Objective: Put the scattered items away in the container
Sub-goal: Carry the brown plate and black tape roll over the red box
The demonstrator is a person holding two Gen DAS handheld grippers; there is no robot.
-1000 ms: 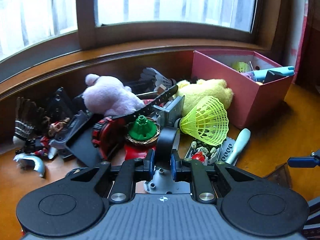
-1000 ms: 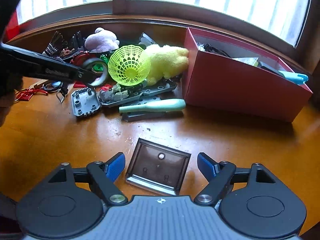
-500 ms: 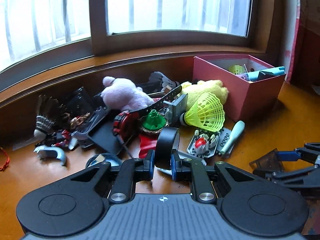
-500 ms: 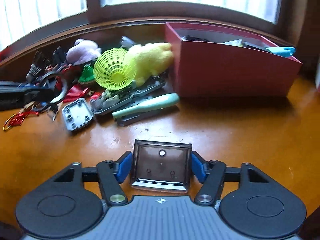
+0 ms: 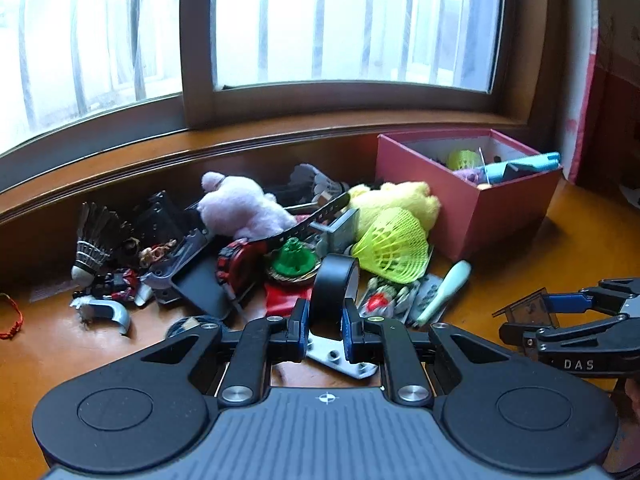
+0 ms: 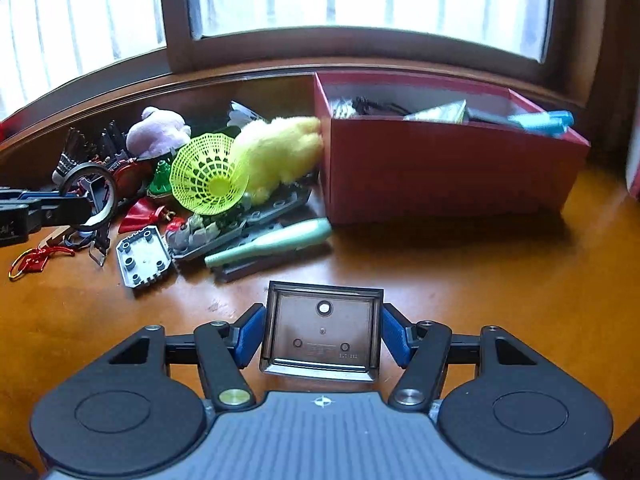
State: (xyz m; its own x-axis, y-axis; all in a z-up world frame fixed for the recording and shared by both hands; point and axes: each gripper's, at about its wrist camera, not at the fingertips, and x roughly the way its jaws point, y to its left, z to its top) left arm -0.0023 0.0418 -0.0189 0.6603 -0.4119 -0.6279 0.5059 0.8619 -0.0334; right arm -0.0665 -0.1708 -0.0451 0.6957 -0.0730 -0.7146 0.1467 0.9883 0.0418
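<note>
Both pairs of fingers loaded: left gripper [image 5: 325, 326] pinched tight on a black tape roll [image 5: 334, 290], blue pads [image 5: 301, 326] pressing its flat sides, roll standing upright on edge between them and clear of the heap. Right gripper [image 6: 322, 334] clamped across a smoky translucent rectangular tray lid [image 6: 322, 330], pads [image 6: 250, 334] touching both short edges, jaws fairly wide because of the part's width; whether lifted off the wooden tabletop [image 6: 500, 280] or resting on it, cannot tell. Step in hand, as a judgement: pickup done on both sides, carry to container pending. Red cardboard box [image 6: 440, 168] sits at the far right against the window sill, already holding a blue tool, a yellow shuttlecock and other bits; open top, near wall facing the right gripper. Rest of the clutter left of the box: yellow plush [image 6: 280, 152] touching the box's left wall, neon-yellow plastic shuttlecock [image 6: 208, 174] leaning on the plush, pink plush [image 5: 244, 210], feather shuttlecock [image 5: 94, 240], mint-handled tool [image 6: 268, 242], grey building plates, red toy parts. Next move calls for raising each load above the box rim, going over the plush and shuttlecock without snagging, then opening over the interior. Right side nearer, so probably first; left needs a longer sweep across the heap.
</note>
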